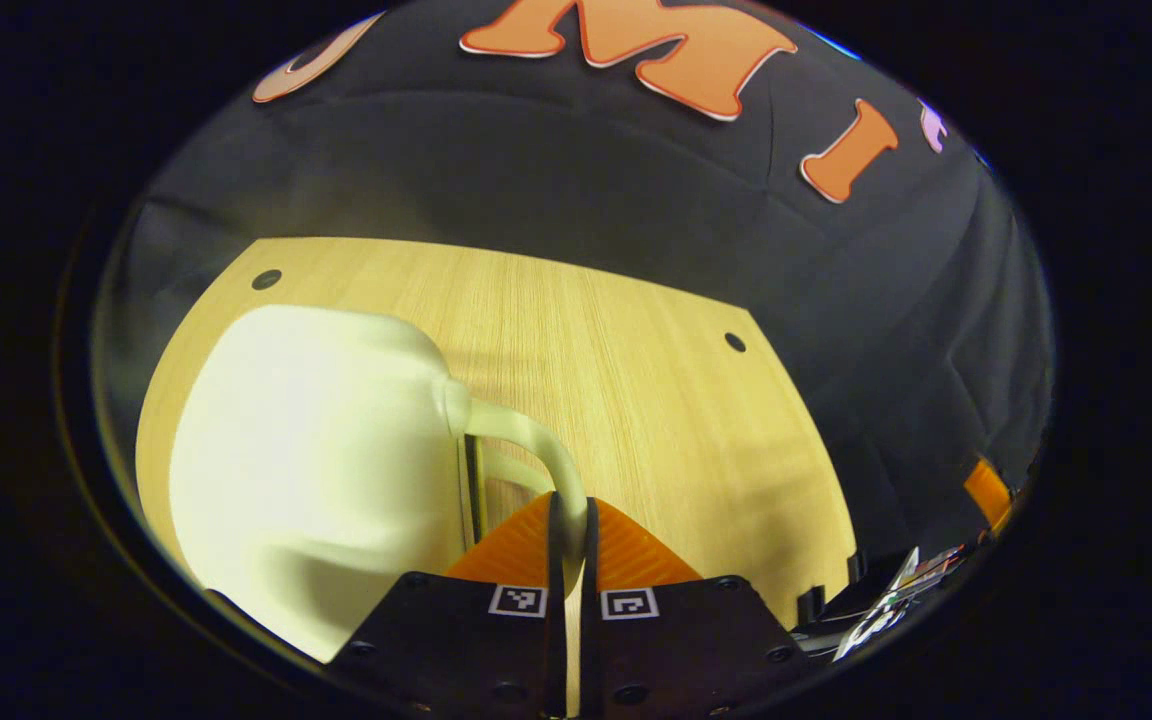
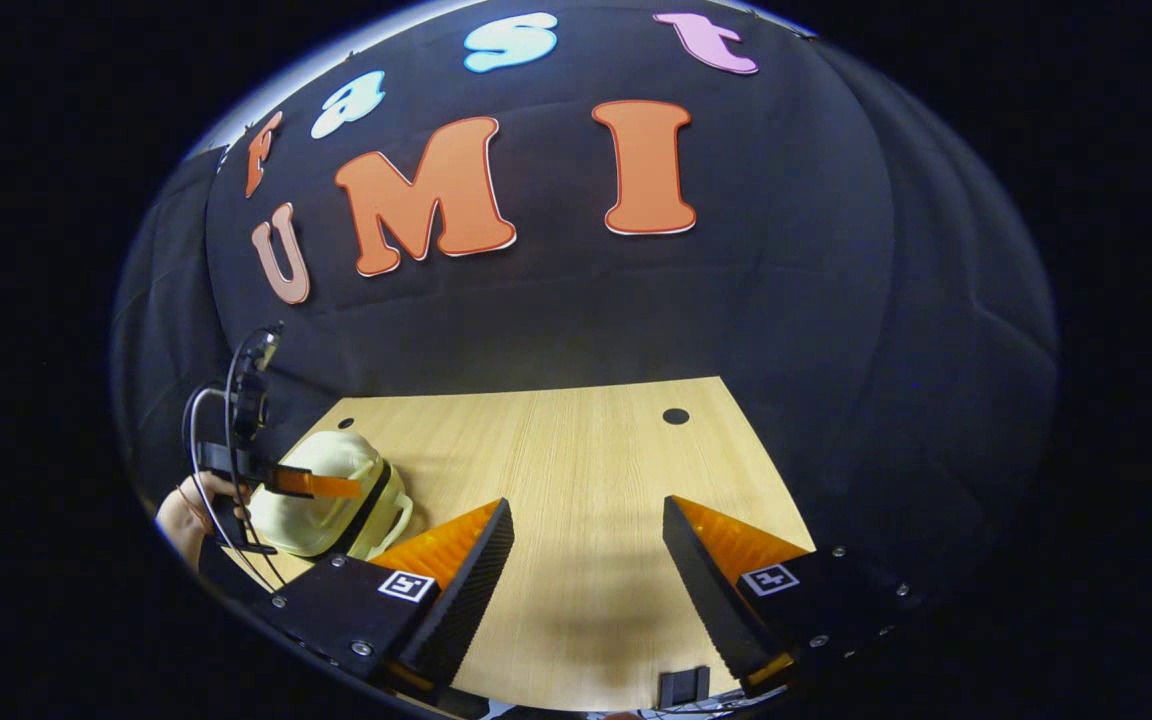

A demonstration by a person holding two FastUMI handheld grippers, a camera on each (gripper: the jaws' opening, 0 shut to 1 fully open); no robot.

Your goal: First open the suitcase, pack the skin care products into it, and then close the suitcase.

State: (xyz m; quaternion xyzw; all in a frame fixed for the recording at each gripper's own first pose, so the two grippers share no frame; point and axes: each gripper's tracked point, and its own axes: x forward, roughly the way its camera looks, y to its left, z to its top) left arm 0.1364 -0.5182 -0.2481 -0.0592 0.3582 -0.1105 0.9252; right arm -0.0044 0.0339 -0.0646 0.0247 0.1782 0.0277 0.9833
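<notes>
In the left gripper view, the left tool (image 1: pixel 570 520) is pinched closed on the thin handle (image 1: pixel 536 440) of the pale suitcase (image 1: pixel 306 470), both orange fingers (image 1: pixel 511 550) pressing it from either side. The suitcase lies just beyond the fingertips, toward the table's (image 1: pixel 656 400) left edge, and looks closed. To the right of the suitcase the wood runs bare to the far edge, where two dark holes (image 1: pixel 735 342) sit near the corners.

In the right gripper view, the right tool (image 2: pixel 586 520) stands wide open with nothing between its fingers, well apart from the suitcase (image 2: pixel 331 495), over bare table (image 2: pixel 576 450). The suitcase sits at the table's left side, the left tool (image 2: pixel 321 485) on it, a hand (image 2: pixel 186 515) behind. Beyond the table's far edge hangs the black wall (image 2: pixel 736 300).
</notes>
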